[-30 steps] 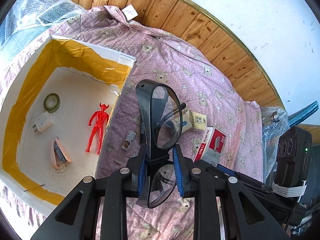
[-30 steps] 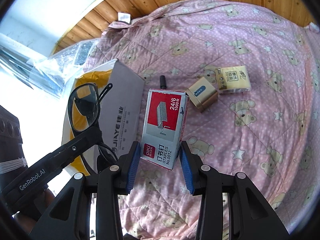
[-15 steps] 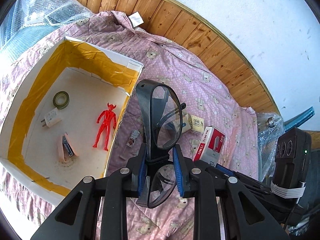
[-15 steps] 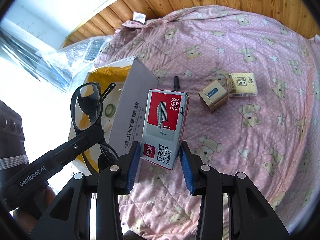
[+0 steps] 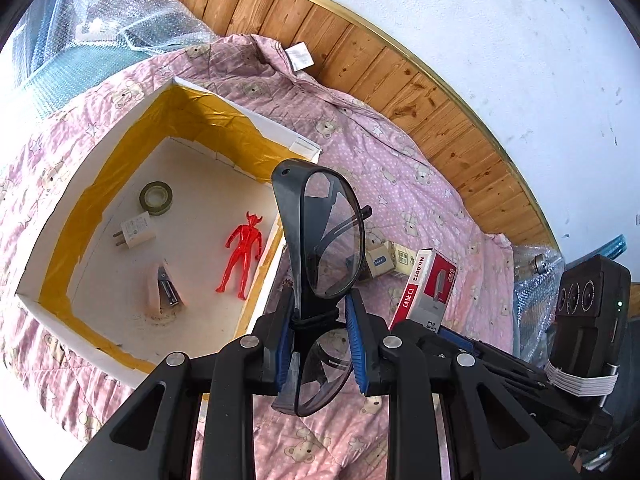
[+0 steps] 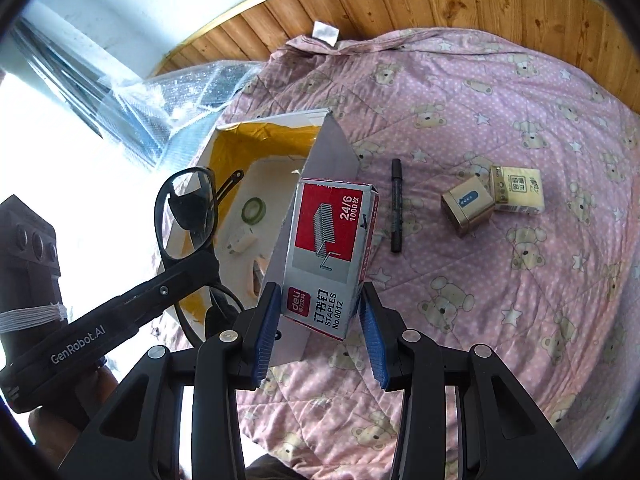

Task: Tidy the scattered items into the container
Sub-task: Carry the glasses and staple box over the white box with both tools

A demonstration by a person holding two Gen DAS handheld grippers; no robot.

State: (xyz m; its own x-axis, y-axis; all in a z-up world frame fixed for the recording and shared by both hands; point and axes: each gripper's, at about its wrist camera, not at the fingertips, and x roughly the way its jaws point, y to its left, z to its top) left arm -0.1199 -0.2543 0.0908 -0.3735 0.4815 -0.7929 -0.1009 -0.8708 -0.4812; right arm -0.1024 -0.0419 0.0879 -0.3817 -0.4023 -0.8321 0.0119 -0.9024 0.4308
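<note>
Pink bear-print bedding (image 6: 500, 92) spreads beneath both grippers. Ahead-left of the left gripper (image 5: 320, 340) sits the open white box (image 5: 100, 168). That gripper pinches black glasses (image 5: 328, 240) upright at the bridge, while the right gripper (image 6: 320, 336) clamps a red staples box (image 6: 332, 248); a marker (image 6: 396, 210) lies just beyond.
</note>
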